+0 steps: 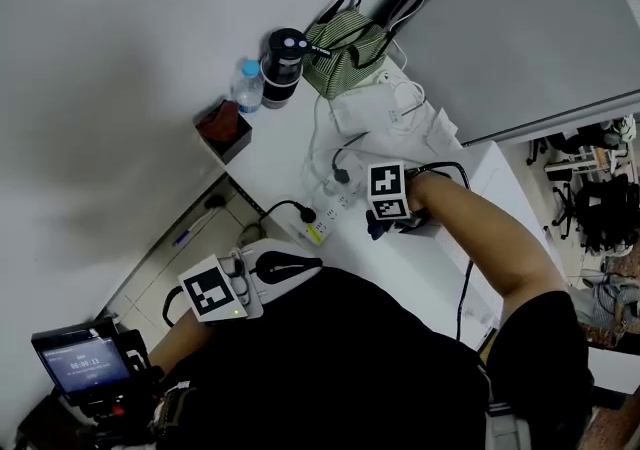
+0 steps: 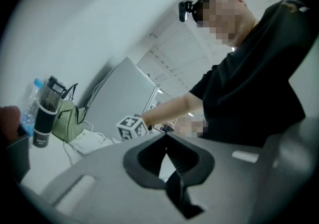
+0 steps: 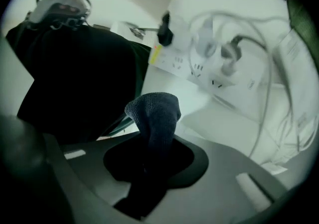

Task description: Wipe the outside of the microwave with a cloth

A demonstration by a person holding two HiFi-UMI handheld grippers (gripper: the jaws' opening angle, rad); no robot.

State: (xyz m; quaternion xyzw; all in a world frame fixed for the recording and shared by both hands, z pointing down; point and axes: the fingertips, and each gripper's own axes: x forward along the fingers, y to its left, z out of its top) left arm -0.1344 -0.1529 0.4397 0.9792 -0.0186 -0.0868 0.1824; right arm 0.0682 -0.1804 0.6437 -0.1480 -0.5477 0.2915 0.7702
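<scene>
Where the right gripper (image 3: 150,154) hangs low over the white worktop (image 3: 219,118), the only bare stretch lies just ahead of it and a little to its right. Beyond that stretch a white power strip (image 3: 209,63) with plugs in it lies across the way. White cables (image 3: 269,83) loop down on the gripper's far right. To its left the person's black shirt (image 3: 75,78) fills the view, so there is no room on that side. This gripper is clenched on the cloth (image 3: 154,113). The cloth is dark blue-grey with a looped, towel-like weave. It is bunched into a narrow roll that stands up between the jaws, and its rounded, folded end pokes out past them. That end is lifted, not spread flat. In the head view the cloth shows as a small dark wad under the marker cube, above the worktop near its front edge. A large grey panel (image 1: 520,28) rises farther ahead. Whether that panel belongs to the microwave cannot be told. The left gripper (image 2: 165,141) is held well apart, off the worktop's edge and close against the person's body. Its jaws meet at the tips with nothing between them. Ahead of it are the person's right forearm and the other gripper's cube. Far to its left a green striped bag (image 2: 65,118), a black tumbler (image 2: 44,118) and a water bottle (image 2: 31,103) crowd the worktop against the wall.
</scene>
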